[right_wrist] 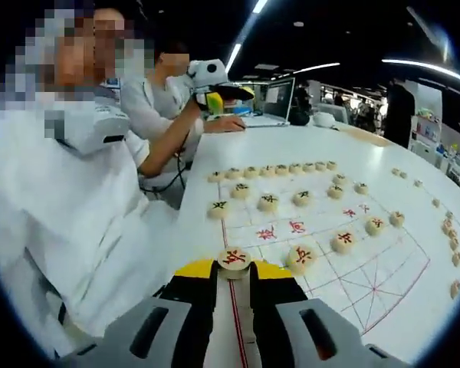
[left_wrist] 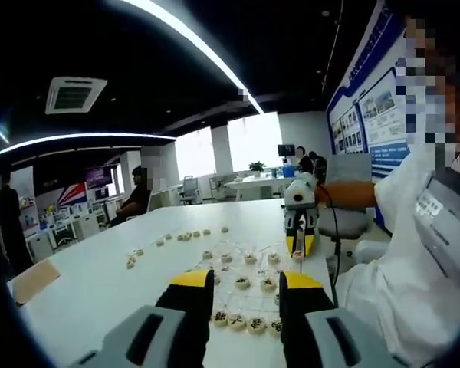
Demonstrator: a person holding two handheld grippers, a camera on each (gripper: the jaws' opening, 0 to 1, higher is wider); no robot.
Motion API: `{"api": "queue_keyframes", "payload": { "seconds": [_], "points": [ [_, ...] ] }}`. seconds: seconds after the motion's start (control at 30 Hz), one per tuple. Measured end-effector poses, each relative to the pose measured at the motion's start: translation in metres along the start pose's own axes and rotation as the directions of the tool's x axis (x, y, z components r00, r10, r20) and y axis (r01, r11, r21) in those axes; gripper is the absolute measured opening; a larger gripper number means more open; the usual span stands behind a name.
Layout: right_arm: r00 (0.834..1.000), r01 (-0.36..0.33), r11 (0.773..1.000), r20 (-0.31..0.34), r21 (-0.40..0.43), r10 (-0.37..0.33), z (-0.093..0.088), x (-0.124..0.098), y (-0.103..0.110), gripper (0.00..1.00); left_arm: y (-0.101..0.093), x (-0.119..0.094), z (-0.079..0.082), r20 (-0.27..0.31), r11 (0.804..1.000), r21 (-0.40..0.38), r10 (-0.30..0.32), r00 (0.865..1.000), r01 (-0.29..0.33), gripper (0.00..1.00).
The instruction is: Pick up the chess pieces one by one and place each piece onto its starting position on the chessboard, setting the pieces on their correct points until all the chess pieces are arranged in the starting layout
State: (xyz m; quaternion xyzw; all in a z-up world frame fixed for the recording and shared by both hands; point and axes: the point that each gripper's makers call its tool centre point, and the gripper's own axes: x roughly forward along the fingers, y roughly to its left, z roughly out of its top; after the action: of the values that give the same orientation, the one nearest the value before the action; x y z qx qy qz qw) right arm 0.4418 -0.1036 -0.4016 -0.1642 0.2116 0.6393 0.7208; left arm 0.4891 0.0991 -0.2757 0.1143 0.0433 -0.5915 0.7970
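Right gripper (right_wrist: 234,270) nearest in right gripper view, yellow-tipped jaws clamped on a red-marked chess piece (right_wrist: 234,258) at the near edge of the chessboard (right_wrist: 383,280). More pieces sit in rows on the board, a few loose at far right on the white table (right_wrist: 291,146). Left gripper (left_wrist: 238,282) jaws apart, holding nothing, hovering over the near-row pieces (left_wrist: 238,322).

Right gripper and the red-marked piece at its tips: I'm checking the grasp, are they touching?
Touching. In the right gripper view the right gripper has both yellow tips pressed against the red-marked piece, no gap either side.
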Motion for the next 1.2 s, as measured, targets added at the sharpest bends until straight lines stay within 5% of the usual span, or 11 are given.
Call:
{"api": "queue_keyframes", "payload": {
  "seconds": [0.27,0.37,0.5,0.73,0.9,1.17,1.2],
  "points": [
    [1.0,0.02,0.999,0.012,0.045,-0.02,-0.004,-0.005,-0.007,0.24,-0.003,0.001,0.003,0.007,1.0,0.005,-0.007,1.0,0.007,0.35],
    [0.997,0.022,0.997,0.071,0.071,-0.027,0.005,-0.008,-0.008,0.41,-0.001,0.001,0.003,0.008,1.0,0.005,0.0,1.0,0.0,0.35],
    [0.986,0.034,0.994,0.158,0.107,-0.051,0.018,-0.015,-0.014,0.41,0.001,-0.001,0.004,0.013,1.0,0.001,0.007,1.0,-0.007,0.35],
    [0.954,0.181,0.976,0.221,0.123,-0.204,0.026,-0.036,-0.053,0.41,0.003,0.001,0.005,0.012,1.0,0.001,0.006,1.0,-0.006,0.34],
    [0.907,0.342,0.926,0.201,0.162,-0.37,0.021,-0.053,-0.093,0.41,0.002,0.001,0.006,0.014,1.0,0.002,0.008,1.0,-0.008,0.34],
    [0.784,0.558,0.79,0.15,0.253,-0.602,0.015,-0.077,-0.157,0.41,0.003,0.001,0.008,0.022,1.0,0.002,0.011,1.0,-0.011,0.34],
    [0.779,0.565,0.783,0.147,0.259,-0.61,0.015,-0.078,-0.161,0.41,0.005,0.001,0.008,0.023,1.0,0.0,0.014,1.0,-0.014,0.34]
  ]
}}
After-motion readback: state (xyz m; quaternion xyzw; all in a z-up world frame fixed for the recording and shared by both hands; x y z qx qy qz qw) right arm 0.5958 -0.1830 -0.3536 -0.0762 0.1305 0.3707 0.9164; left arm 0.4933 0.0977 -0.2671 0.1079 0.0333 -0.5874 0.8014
